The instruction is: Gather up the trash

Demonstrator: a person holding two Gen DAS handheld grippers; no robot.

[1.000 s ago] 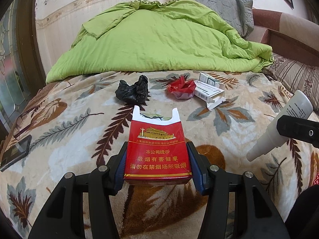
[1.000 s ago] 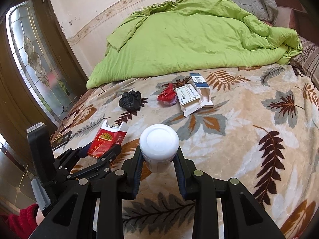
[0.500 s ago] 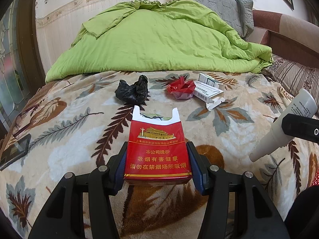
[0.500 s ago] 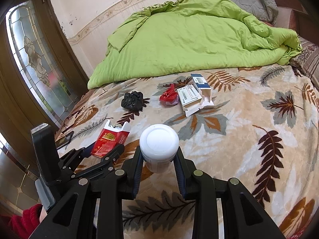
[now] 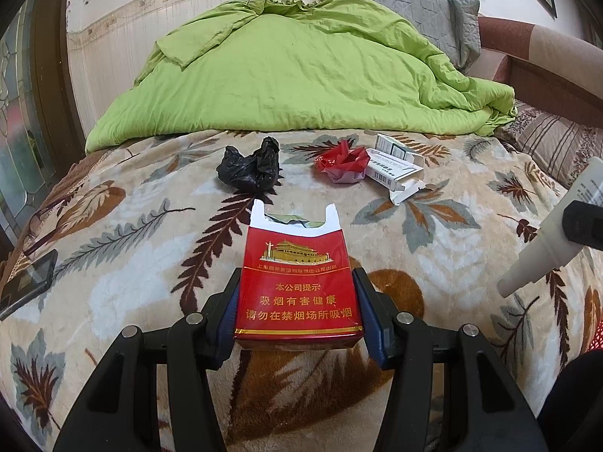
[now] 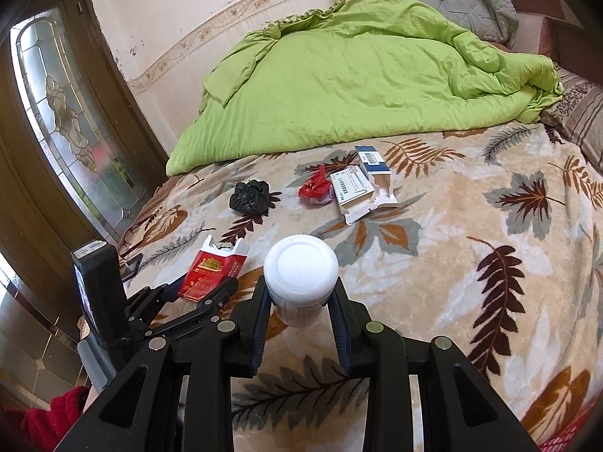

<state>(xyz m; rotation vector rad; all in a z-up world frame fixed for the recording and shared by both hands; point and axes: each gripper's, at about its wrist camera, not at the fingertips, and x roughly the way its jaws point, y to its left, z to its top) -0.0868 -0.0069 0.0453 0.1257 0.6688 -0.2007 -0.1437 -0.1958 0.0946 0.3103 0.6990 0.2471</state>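
My left gripper (image 5: 297, 301) is shut on a red cigarette pack (image 5: 296, 252) with a torn white top, held just above the leaf-patterned blanket (image 5: 113, 263). The right gripper (image 6: 301, 293) is shut on a white plastic tube (image 6: 300, 267), its round cap facing the camera. That tube (image 5: 542, 248) juts in at the right edge of the left wrist view. The right wrist view shows the left gripper (image 6: 203, 286) and the pack (image 6: 211, 269) at lower left. Farther up the bed lie a crumpled black bag (image 5: 250, 171), a red wrapper (image 5: 341, 162) and opened white boxes (image 5: 395, 167).
A green quilt (image 5: 301, 71) and a grey pillow (image 5: 410, 7) fill the far half of the bed. A dark phone (image 5: 26, 286) lies at the bed's left edge. A wooden door with patterned glass (image 6: 75, 113) stands to the left. A red sleeve (image 6: 49, 418) shows at bottom left.
The white tube in my right gripper has drifted slightly right in the left wrist view. The left gripper and its pack have stayed put.
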